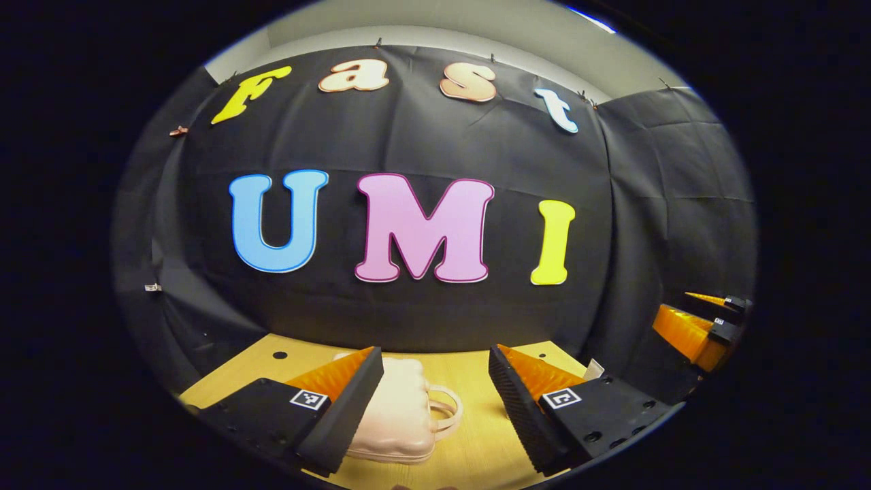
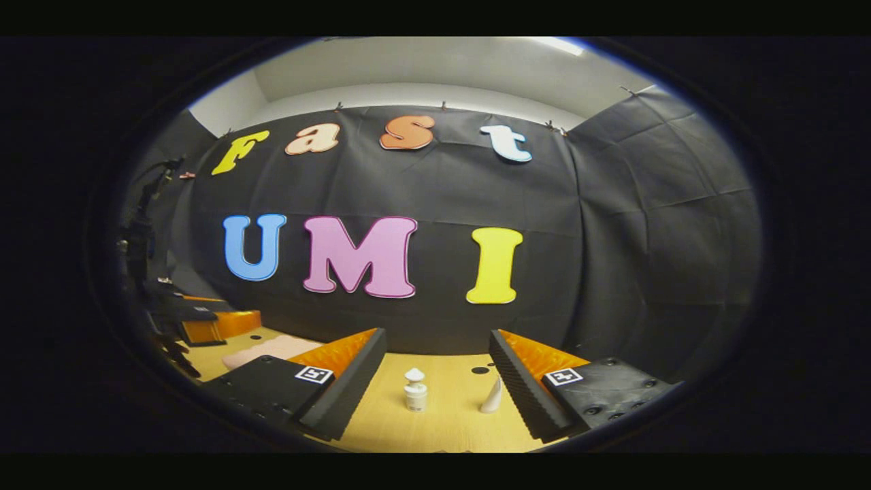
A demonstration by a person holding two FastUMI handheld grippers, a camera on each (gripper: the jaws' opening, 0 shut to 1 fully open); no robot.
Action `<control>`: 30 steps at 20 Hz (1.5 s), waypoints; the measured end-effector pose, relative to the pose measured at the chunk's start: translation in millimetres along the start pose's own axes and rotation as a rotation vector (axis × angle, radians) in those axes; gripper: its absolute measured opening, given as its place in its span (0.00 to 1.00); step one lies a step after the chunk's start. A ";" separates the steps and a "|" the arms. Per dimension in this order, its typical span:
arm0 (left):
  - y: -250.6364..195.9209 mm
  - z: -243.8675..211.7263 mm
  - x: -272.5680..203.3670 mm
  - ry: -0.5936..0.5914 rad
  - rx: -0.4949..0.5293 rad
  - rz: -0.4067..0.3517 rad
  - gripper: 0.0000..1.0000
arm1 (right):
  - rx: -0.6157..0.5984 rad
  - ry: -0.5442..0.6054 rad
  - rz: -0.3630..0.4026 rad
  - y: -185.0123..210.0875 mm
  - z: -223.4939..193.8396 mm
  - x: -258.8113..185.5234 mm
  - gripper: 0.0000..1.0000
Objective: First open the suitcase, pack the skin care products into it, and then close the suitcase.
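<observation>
suitcase [image 1: 398, 408] pink, closed, flat on table [image 1: 476, 435], handle toward right. left gripper [image 1: 435, 401] released, hovering just before suitcase. right of suitcase: small bottle [image 2: 415, 389], white tube [image 2: 492, 396]; right gripper [image 2: 435, 384] released, facing them. step: opening not yet begun. next: find lid edge, lift.

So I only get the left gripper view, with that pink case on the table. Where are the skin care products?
Observer: In the right gripper view, a small white bottle stands upright on the wooden table, ahead of the open right gripper.
Operator: Just that one?
Observer: No. A white pointed tube stands to the right of it in that view, apart from the bottle and near one finger.
</observation>
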State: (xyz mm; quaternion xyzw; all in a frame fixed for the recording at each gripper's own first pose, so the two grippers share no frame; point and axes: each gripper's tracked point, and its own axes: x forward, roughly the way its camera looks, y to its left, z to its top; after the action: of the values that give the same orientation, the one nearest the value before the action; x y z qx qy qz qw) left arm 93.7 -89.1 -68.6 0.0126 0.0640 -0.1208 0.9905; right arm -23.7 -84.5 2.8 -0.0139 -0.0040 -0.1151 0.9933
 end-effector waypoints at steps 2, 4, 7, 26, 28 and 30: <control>-11.7 -19.4 29.3 0.038 0.018 -0.027 0.98 | 0.006 -0.001 -0.007 -3.6 -1.1 3.5 0.97; -21.9 -46.0 60.8 0.091 0.041 -0.046 0.98 | -0.002 -0.011 -0.011 -6.9 -1.5 6.4 0.97; -40.7 -85.6 101.6 0.177 0.057 -0.071 0.99 | -0.003 -0.011 -0.009 -10.1 -5.4 8.5 0.96; -32.8 -269.5 203.7 0.637 0.110 0.192 0.86 | -0.004 0.116 -0.121 -63.3 -55.7 -4.5 0.94; -33.7 -282.6 207.3 0.673 0.083 0.185 0.64 | 0.000 0.125 -0.129 -64.7 -57.8 -5.7 0.94; -18.1 -288.8 205.0 0.708 0.088 0.244 0.53 | 0.003 0.138 -0.134 -65.6 -61.0 -8.3 0.94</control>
State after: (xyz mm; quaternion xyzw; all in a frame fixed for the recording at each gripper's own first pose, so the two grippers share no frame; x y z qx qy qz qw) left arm 250.9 -143.8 -381.7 0.1036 0.3951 0.0071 0.9127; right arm -46.6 -148.1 -56.5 -0.0042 0.0631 -0.1821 0.9812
